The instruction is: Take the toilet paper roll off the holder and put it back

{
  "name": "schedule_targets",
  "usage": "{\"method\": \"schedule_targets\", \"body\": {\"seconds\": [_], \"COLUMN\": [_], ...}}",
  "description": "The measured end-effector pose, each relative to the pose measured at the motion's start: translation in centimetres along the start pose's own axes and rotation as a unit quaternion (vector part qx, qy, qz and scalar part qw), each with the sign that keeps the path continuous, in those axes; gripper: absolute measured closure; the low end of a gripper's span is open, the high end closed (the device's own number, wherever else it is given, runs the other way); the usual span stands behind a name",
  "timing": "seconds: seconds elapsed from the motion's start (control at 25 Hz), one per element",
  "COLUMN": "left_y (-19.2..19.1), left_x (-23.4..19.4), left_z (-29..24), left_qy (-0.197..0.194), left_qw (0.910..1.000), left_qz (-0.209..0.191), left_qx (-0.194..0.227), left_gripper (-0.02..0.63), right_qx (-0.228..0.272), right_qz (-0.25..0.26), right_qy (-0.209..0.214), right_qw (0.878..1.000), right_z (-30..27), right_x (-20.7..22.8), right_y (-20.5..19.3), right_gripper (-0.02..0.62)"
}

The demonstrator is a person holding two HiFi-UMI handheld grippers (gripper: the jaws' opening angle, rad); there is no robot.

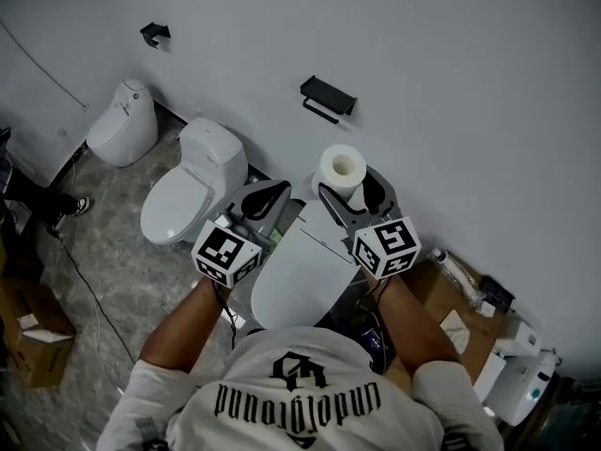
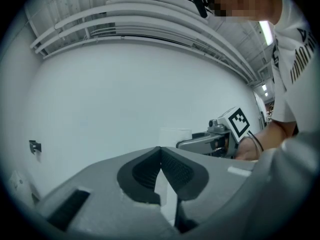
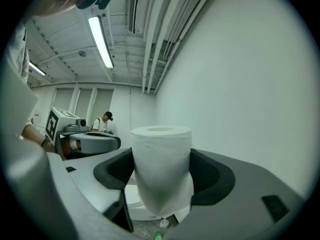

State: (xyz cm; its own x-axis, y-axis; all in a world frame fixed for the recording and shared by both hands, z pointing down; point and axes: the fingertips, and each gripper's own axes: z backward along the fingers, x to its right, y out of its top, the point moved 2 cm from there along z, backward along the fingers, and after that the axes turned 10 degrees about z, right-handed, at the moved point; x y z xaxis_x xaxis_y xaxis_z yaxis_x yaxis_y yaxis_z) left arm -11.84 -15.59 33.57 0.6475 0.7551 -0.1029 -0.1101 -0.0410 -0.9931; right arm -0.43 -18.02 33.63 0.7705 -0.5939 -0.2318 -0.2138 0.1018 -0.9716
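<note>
My right gripper (image 1: 349, 182) is shut on a white toilet paper roll (image 1: 341, 170), holding it upright by its sides. In the right gripper view the roll (image 3: 161, 169) fills the space between the two dark pads, its open core facing up. The black wall holder (image 1: 327, 97) is mounted on the white wall above and a little left of the roll, with nothing on it. My left gripper (image 1: 273, 194) hovers left of the roll with its jaws shut on nothing; its pads (image 2: 161, 171) meet at the tips.
A white toilet (image 1: 305, 271) stands directly below my grippers, a second toilet (image 1: 192, 184) to its left and a third fixture (image 1: 123, 122) further left. A second black holder (image 1: 155, 34) is on the wall far left. Cardboard boxes (image 1: 441, 299) lie right, a cable (image 1: 84, 280) on the floor.
</note>
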Motion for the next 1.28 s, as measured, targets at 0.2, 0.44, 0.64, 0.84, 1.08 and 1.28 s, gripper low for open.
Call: {"method": "schedule_targets", "body": {"seconds": [0.2,0.44,0.64,0.84,1.08,1.28], "left_y": [0.2,-0.4,-1.0,-1.4,-1.6,-1.5], "left_x": [1.4,2.6,3.2,3.1,2.4,1.9], "left_z": [2.3,4.1,4.3,2.9,-0.2,-3.1], "left_qy": [-0.014,-0.022,-0.013,-0.002,0.017,0.035], "left_qw": [0.9999,0.9997,0.9999,1.0000,0.9999,0.9994], "left_qz": [-0.009,-0.009,-0.004,0.001,-0.002,-0.003], "left_qx": [-0.002,-0.003,0.005,0.002,-0.002,0.000], "left_gripper": [0.592,0.592,0.592,0.592,0.592,0.592], "right_qx": [0.004,0.001,-0.003,-0.003,-0.003,-0.003], "right_qz": [0.003,-0.003,-0.006,-0.009,-0.011,-0.006], "right_qy": [-0.006,-0.018,-0.020,-0.016,0.000,0.021], "right_qw": [1.000,1.000,1.000,1.000,1.000,1.000], "right_z": [2.1,4.2,5.5,5.6,4.5,3.1], "right_x": [-2.7,-4.2,-4.2,-2.8,0.3,3.2], "right_y": [0.6,0.3,-0.6,-1.3,-2.3,-2.9], "right_gripper": [0.266,0.266,0.267,0.266,0.265,0.266]}}
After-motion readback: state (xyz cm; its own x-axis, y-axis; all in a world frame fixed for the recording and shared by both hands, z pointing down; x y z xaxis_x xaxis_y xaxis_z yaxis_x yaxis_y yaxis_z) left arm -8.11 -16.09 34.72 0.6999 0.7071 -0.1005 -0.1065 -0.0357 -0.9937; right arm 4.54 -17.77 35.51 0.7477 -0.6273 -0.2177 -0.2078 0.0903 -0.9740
